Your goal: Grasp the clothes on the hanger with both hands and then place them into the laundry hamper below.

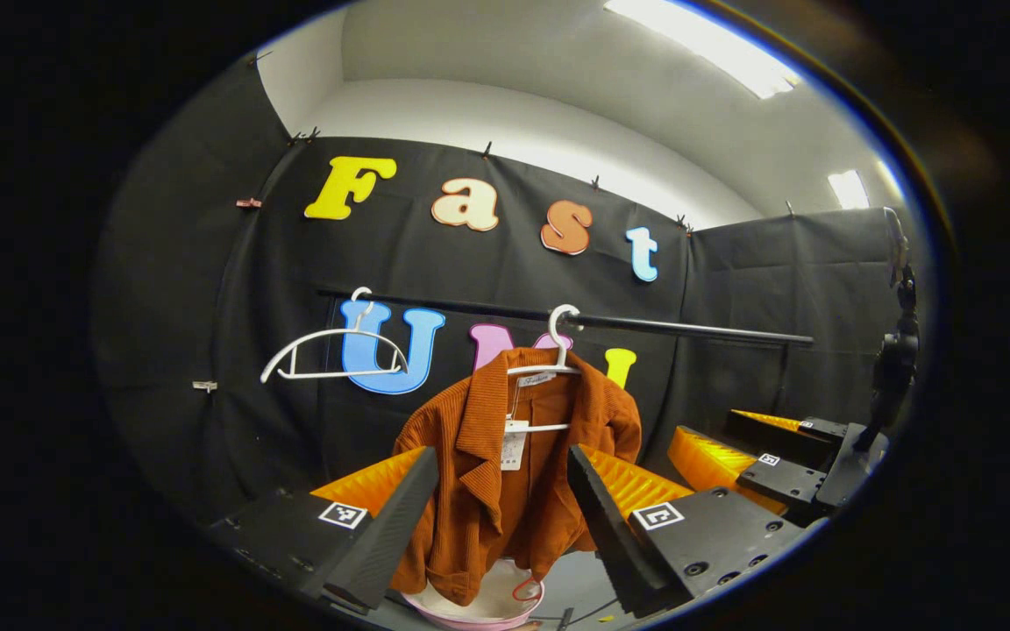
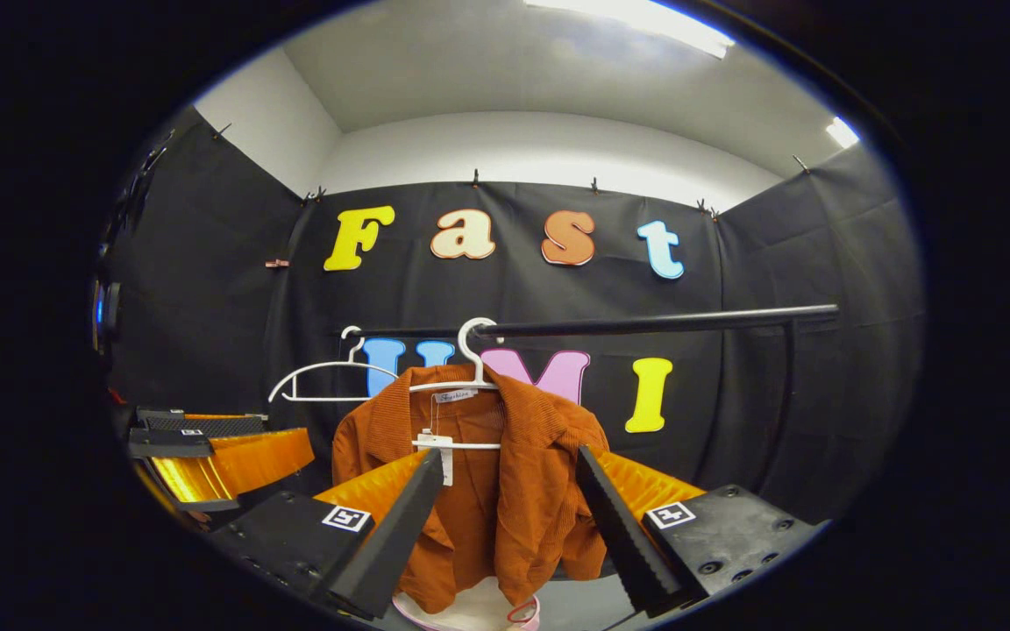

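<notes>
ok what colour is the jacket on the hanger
Rust orange corduroy jacket, clearest in the left gripper view.

A rust-orange ribbed corduroy jacket [image 1: 505, 473] with a white paper tag [image 1: 514, 445] hangs on a white hanger [image 1: 549, 368] from a black rail [image 1: 689, 329], beside a second white hanger [image 1: 330, 350], against the black cloth wall [image 1: 233, 307] beneath a white ceiling [image 1: 558, 79]. Below the jacket sits a laundry hamper [image 1: 479, 605], pale inside with a pink rim. Each hand-held gripper, the left hand-held gripper [image 1: 505, 517] and the right hand-held gripper [image 2: 505, 517], has black fingers [image 1: 391, 526] backed by ridged orange panels and black bodies carrying white-and-black square markers.
</notes>
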A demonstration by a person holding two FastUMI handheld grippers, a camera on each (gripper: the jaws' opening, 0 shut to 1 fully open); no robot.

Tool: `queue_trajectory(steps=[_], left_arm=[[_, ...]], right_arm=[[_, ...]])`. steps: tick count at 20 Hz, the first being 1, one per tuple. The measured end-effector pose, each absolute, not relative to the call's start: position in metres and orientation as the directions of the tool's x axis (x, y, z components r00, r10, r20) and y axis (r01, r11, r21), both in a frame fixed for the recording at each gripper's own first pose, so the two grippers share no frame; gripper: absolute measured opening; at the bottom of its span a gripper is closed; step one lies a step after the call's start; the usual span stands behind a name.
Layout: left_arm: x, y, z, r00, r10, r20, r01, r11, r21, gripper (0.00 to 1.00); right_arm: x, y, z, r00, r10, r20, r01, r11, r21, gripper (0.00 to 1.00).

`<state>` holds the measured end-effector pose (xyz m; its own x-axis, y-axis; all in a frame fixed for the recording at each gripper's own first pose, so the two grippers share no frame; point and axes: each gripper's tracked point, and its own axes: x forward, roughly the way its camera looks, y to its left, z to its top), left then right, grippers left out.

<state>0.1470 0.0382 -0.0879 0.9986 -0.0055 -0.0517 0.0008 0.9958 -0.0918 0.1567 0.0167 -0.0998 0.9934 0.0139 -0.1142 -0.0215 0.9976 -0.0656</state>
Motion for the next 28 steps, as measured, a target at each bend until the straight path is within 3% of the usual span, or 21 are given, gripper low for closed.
queue_trajectory(steps=[4, 5, 7, 17, 28], left_arm=[[0.185, 0.034, -0.121, 0.994, 0.028, -0.109, -0.041, 0.992, -0.12, 0.94], [0.194, 0.035, -0.126, 0.992, 0.039, -0.117, -0.054, 0.991, -0.123, 0.9], [0.211, 0.037, -0.138, 0.989, 0.065, -0.135, -0.082, 0.989, -0.126, 0.94], [0.277, 0.04, -0.2, 0.96, 0.135, -0.246, -0.175, 0.973, -0.15, 0.94], [0.33, 0.073, -0.218, 0.923, 0.298, -0.241, -0.334, 0.934, -0.123, 0.94]], right_arm=[[0.19, 0.005, -0.138, 0.984, 0.049, -0.174, -0.058, 0.997, -0.048, 0.98], [0.197, 0.003, -0.146, 0.981, 0.055, -0.185, -0.063, 0.997, -0.04, 0.98], [0.211, -0.003, -0.164, 0.975, 0.063, -0.214, -0.07, 0.997, -0.026, 0.97], [0.265, -0.018, -0.236, 0.939, 0.117, -0.324, -0.11, 0.993, 0.039, 0.98], [0.319, -0.021, -0.271, 0.93, 0.129, -0.345, -0.103, 0.99, 0.093, 0.98]])
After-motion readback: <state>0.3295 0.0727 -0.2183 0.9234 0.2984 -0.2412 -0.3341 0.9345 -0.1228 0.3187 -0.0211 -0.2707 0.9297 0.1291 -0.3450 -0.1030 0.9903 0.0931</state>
